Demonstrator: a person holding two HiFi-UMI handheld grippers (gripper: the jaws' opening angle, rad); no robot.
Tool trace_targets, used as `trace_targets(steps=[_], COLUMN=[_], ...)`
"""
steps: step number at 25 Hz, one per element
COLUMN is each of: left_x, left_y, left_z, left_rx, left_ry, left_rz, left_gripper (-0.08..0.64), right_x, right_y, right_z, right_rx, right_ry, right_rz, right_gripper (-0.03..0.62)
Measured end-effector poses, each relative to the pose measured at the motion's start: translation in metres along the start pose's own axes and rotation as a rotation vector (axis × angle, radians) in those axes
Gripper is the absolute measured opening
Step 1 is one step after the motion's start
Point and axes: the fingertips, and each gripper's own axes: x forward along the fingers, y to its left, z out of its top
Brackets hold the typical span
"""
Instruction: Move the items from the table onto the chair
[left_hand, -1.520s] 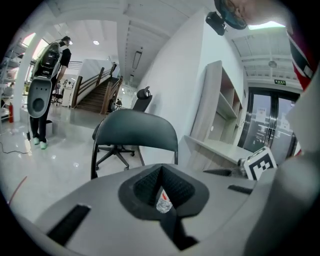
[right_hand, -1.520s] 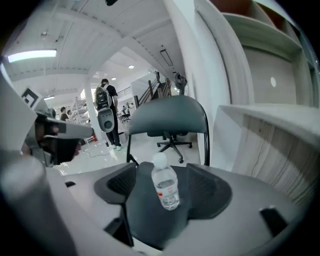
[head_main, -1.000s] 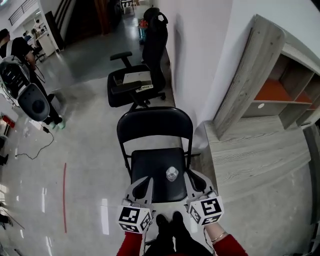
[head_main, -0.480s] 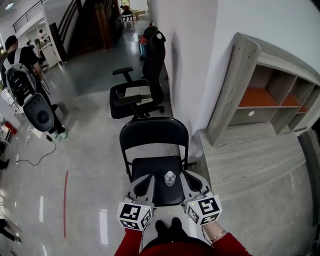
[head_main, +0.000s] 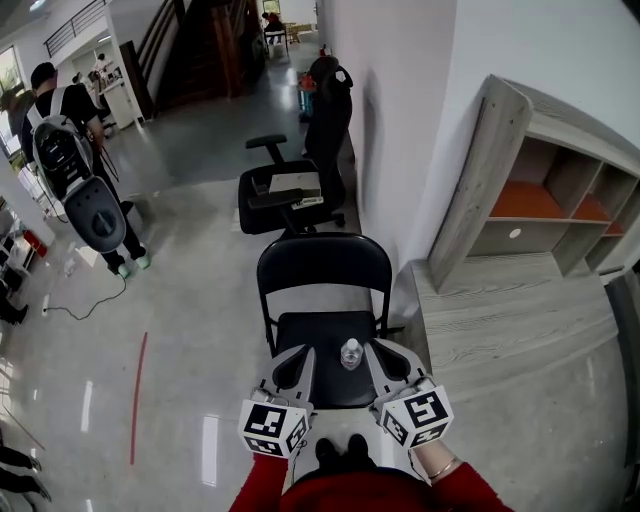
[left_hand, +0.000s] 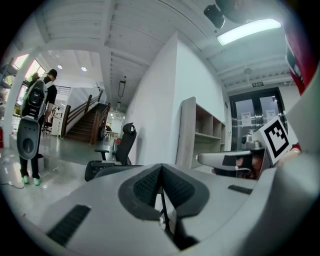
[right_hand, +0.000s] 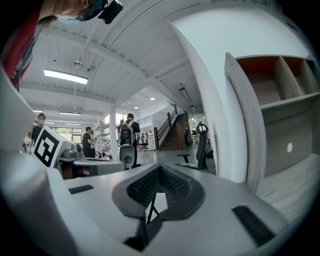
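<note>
A black folding chair (head_main: 322, 270) stands in front of me in the head view, with a small clear bottle (head_main: 350, 352) upright on its seat. My left gripper (head_main: 299, 358) hovers over the seat's front left, just left of the bottle. To the bottle's right is my right gripper (head_main: 379, 352). Both are shut with nothing between the pads. In the left gripper view the left gripper (left_hand: 161, 186) has its pads pressed together, and the right gripper (right_hand: 158, 188) looks the same in its own view. The grey wooden table (head_main: 520, 310) lies to the right with its top bare.
A grey shelf unit (head_main: 560, 200) with orange backing stands behind the table against the white wall. A black office chair (head_main: 285, 195) sits beyond the folding chair. A person with a backpack (head_main: 75, 160) stands far left. A red line (head_main: 137, 395) marks the glossy floor.
The head view has shifted, so the chair and bottle sit slightly further right and lower in frame. Both grippers keep their places either side of the bottle. The person at far left has moved.
</note>
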Motion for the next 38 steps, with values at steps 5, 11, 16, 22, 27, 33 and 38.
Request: trace_targets(steps=[5,11,16,22,27,33,38], left_x=[-0.012,-0.026,-0.037,-0.042,-0.045,-0.048,-0.048], left_y=[0.001,0.001,0.006,0.009,0.009,0.011,0.010], left_z=[0.010,0.020,0.022,0.020,0.019,0.014,0.013], left_rx=[0.010,0.021,0.006,-0.005,-0.007,-0.017,-0.022], left_ry=[-0.031,-0.060,-0.065,-0.059,-0.052,-0.039,-0.037], left_rz=[0.011,0.019,0.039,0.051,0.064,0.073,0.077], left_gripper=[0.008,0.008,0.008,0.008,0.008,0.008,0.008], right_x=[-0.009,-0.020,-0.027,-0.026,-0.028,-0.027,-0.026], right_y=[0.003,0.000,0.000,0.000,-0.005,-0.003,0.000], right_z=[0.003,0.005,0.007,0.008,0.003,0.000,-0.002], right_rx=[-0.023,-0.045,-0.036,-0.041,-0.029,-0.033,-0.034], right_ry=[0.002,0.006,0.001,0.004,0.022,0.032,0.039], right_rz=[0.036,0.050,0.059,0.062,0.054,0.055,0.064], right_gripper=[0.012,0.012,0.012,0.011,0.011,0.011,0.011])
